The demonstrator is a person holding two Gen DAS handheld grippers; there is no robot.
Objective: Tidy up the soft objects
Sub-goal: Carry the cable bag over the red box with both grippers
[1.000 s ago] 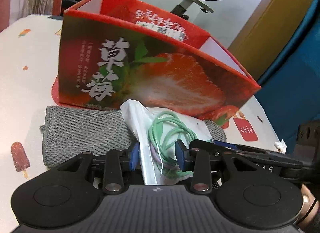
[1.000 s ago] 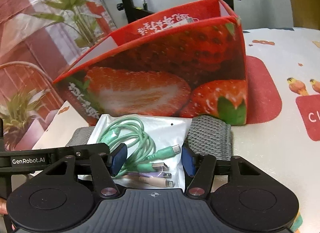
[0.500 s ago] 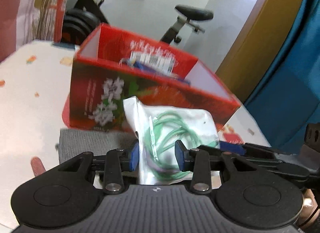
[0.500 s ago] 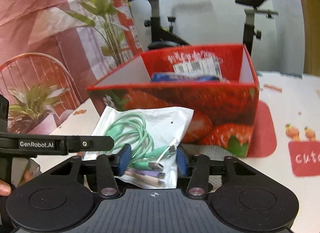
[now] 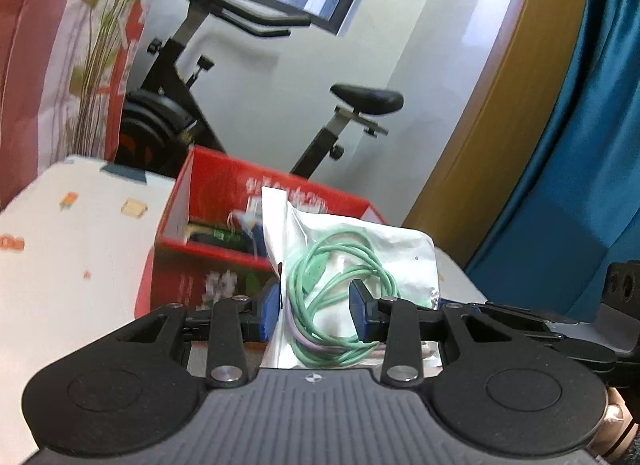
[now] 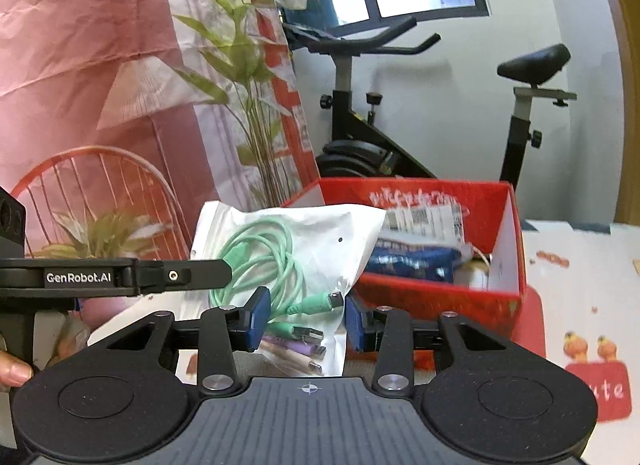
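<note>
We are holding the pouch aloft, both the left hand-held gripper and the right hand-held gripper clamped on it, the right one having just been closing. The box is lying ahead and below, right side nearer.

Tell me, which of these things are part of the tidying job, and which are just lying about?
Part of the job:
- clear bag of green cables, held by both grippers, left gripper, right gripper
- red strawberry box, already holding packets

Just about:
- exercise bike
- plant
- red wire chair
- patterned tablecloth
</note>
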